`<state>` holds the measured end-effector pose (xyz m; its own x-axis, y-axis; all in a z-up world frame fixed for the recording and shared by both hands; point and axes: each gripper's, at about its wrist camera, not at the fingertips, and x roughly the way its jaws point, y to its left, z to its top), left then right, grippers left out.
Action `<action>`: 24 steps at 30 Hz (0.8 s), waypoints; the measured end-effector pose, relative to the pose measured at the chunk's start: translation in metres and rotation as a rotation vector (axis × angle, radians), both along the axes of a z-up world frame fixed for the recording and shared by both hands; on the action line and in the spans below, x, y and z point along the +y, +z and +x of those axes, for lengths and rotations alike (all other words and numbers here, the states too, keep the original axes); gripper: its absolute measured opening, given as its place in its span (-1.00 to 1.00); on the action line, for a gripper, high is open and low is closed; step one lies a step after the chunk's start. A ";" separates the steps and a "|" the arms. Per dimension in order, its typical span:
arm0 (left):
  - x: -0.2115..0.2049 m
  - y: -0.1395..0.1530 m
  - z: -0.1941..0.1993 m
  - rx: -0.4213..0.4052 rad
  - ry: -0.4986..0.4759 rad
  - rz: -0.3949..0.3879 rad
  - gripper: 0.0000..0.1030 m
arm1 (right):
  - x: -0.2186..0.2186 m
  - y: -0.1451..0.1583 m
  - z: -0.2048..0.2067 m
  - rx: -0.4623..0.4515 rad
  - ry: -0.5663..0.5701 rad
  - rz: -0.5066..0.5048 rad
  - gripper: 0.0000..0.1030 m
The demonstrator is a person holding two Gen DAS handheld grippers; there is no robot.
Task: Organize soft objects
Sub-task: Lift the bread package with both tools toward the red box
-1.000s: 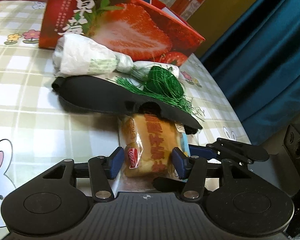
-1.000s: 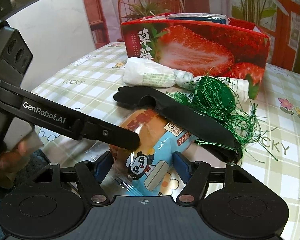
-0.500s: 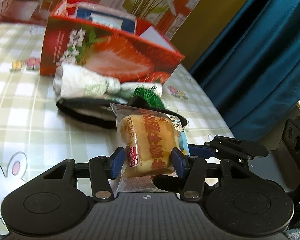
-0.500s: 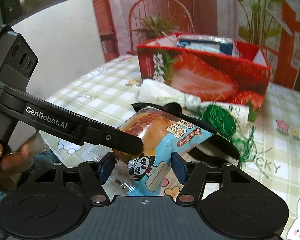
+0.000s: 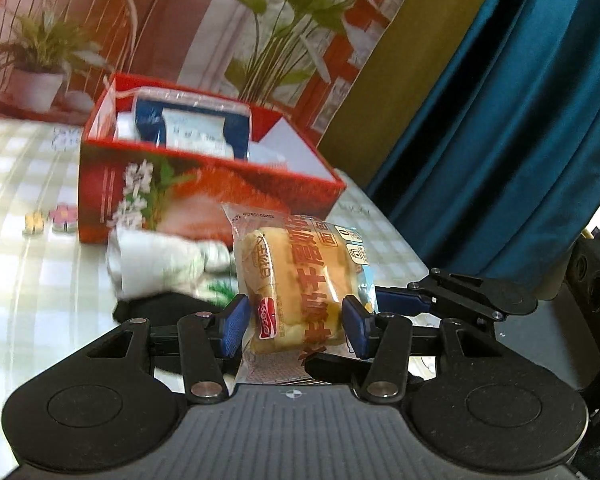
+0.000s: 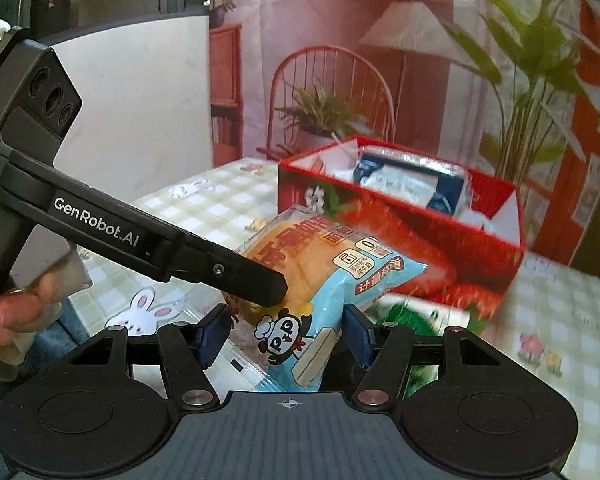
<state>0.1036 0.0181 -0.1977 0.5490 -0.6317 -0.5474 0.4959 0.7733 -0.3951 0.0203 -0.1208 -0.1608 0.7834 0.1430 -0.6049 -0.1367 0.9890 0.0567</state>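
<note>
Above the checked tablecloth (image 5: 28,280), I hold both grippers (image 5: 292,318) (image 6: 284,330) clamped on the bread packet (image 5: 300,276), squeezing lightly toward the strawberry box (image 5: 204,184).

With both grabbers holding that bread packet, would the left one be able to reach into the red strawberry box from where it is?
Probably yes. The strawberry box is open-topped and straight ahead of the left gripper, nothing between, but the bread packet fills its jaws.

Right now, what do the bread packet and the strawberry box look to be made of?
Bread packet: thin glossy plastic film, judging by its sheen, crinkles and see-through panel over the bun. Strawberry box: printed cardboard, probably; stiff straight walls, white inside, slightly glossy outside.
</note>
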 end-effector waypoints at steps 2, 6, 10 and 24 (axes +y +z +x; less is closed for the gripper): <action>-0.004 0.006 0.006 -0.019 -0.002 0.011 0.03 | -0.005 0.005 0.006 -0.010 0.003 -0.007 0.11; -0.009 0.018 0.020 -0.040 -0.007 0.012 0.03 | -0.017 0.014 0.019 -0.030 0.007 -0.024 0.11; -0.015 0.027 0.037 -0.052 -0.010 0.007 0.03 | -0.031 0.020 0.033 -0.042 0.010 -0.033 0.11; -0.041 0.044 0.104 -0.062 -0.023 -0.011 0.04 | -0.084 0.039 0.089 -0.046 0.011 -0.045 0.11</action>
